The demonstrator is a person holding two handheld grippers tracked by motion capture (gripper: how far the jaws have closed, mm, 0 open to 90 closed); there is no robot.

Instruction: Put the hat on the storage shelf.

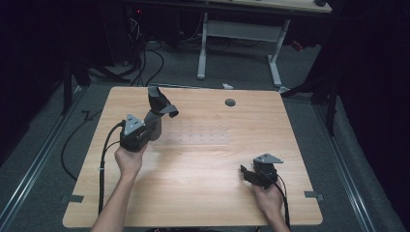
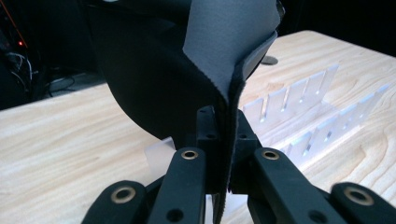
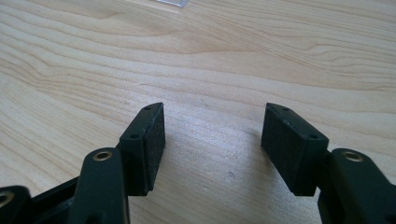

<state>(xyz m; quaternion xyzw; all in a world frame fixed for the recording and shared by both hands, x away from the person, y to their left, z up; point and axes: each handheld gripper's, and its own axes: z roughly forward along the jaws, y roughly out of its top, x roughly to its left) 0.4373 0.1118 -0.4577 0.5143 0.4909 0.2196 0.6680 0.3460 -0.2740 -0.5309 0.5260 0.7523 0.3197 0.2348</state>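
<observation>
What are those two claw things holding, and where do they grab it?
The left gripper pinches a dark grey cloth at its lower folded edge. The right gripper holds nothing; its fingers stand apart.

The left gripper (image 2: 223, 140) rises from the bottom centre of the frame, its black jaws clamped together on a fold of grey and black cloth (image 2: 219, 51) that fans out across the upper centre. Behind, at centre right, a clear plastic slotted rack (image 2: 299, 100) lies on the pale wooden table (image 2: 70, 140).
</observation>
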